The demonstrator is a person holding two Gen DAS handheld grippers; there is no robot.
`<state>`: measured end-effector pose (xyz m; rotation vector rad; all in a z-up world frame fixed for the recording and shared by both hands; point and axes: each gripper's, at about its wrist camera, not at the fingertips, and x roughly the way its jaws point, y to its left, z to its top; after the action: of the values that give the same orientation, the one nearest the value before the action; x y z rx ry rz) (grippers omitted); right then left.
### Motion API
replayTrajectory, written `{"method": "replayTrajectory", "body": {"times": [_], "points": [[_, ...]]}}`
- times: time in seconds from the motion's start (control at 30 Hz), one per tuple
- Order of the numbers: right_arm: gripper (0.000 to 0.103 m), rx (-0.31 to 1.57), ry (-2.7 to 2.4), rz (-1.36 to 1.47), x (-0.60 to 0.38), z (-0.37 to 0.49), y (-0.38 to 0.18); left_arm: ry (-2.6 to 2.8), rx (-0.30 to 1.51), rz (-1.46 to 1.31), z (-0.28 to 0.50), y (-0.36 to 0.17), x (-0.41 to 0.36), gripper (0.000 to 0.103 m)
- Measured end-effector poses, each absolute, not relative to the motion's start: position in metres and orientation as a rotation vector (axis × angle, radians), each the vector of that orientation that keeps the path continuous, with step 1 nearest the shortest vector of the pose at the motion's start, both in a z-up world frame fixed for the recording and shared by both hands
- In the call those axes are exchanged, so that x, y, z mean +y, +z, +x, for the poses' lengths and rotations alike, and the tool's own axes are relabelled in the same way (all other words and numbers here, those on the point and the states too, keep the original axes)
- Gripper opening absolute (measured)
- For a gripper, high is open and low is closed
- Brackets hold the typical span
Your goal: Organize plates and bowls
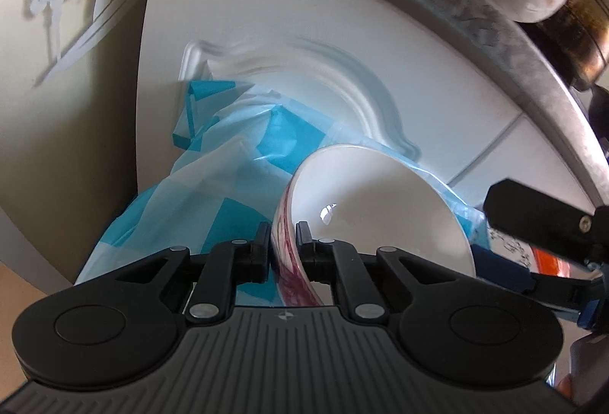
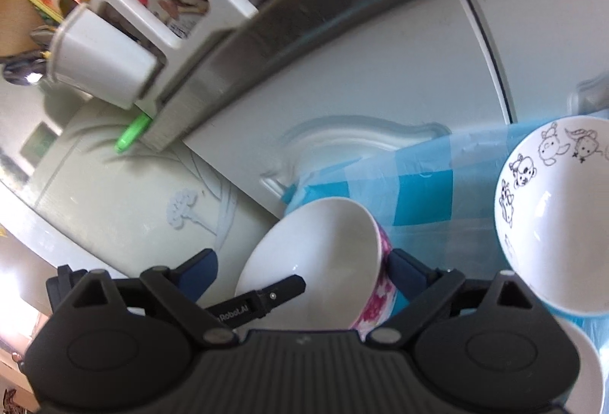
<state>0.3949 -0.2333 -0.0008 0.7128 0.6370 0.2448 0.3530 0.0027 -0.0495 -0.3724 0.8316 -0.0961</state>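
The left gripper (image 1: 283, 242) is clamped on the near rim of the pink-patterned bowl (image 1: 380, 208), tilted above the blue checked cloth (image 1: 228, 216). The right gripper (image 2: 304, 269) stands released around it. Such a thin rim pinch could let it swing into the cartoon bowl (image 2: 555, 208) on the right.

The bowl (image 1: 380, 208) is plain glossy white inside, with a magenta-pink floral pattern on its outer wall. At three o'clock from it in the right wrist view, a second bowl (image 2: 559, 208) is white with black line-drawn cartoon animals around its inside. Under both lies a plastic cloth (image 2: 422, 181) checked in bright turquoise and pale translucent blue, against a white cabinet door (image 1: 266, 14).
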Motion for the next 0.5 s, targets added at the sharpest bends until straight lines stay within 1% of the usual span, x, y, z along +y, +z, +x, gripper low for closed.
{"method": "replayTrajectory", "body": {"times": [0.17, 0.2, 0.23, 0.27, 0.3, 0.37, 0.4, 0.43, 0.5], "points": [[0.096, 0.562, 0.257, 0.732, -0.233, 0.362, 0.024, -0.113, 0.789, -0.365, 0.328, -0.019, -0.001, 0.009], [0.096, 0.545, 0.262, 0.734, -0.234, 0.354, 0.029, -0.123, 0.778, -0.359, 0.321, -0.012, -0.003, 0.013], [0.083, 0.522, 0.315, 0.764, -0.235, 0.346, 0.034, -0.148, 0.77, -0.351, 0.314, -0.005, -0.007, 0.021], [0.077, 0.513, 0.397, 0.829, -0.235, 0.34, 0.036, -0.162, 0.768, -0.331, 0.307, 0.001, -0.014, 0.022], [0.076, 0.508, 0.415, 0.848, -0.231, 0.333, 0.041, -0.171, 0.765, -0.31, 0.299, 0.006, -0.022, 0.022], [0.077, 0.452, 0.326, 0.738, -0.22, 0.308, 0.06, -0.187, 0.752, -0.324, 0.285, 0.013, -0.029, 0.022], [0.077, 0.419, 0.344, 0.726, -0.22, 0.296, 0.067, -0.204, 0.774, -0.321, 0.283, 0.013, -0.031, 0.023], [0.079, 0.396, 0.358, 0.737, -0.223, 0.285, 0.072, -0.186, 0.783, -0.313, 0.281, 0.011, -0.033, 0.021], [0.083, 0.362, 0.313, 0.757, -0.234, 0.266, 0.077, -0.134, 0.802, -0.327, 0.279, 0.004, -0.03, 0.014]]}}
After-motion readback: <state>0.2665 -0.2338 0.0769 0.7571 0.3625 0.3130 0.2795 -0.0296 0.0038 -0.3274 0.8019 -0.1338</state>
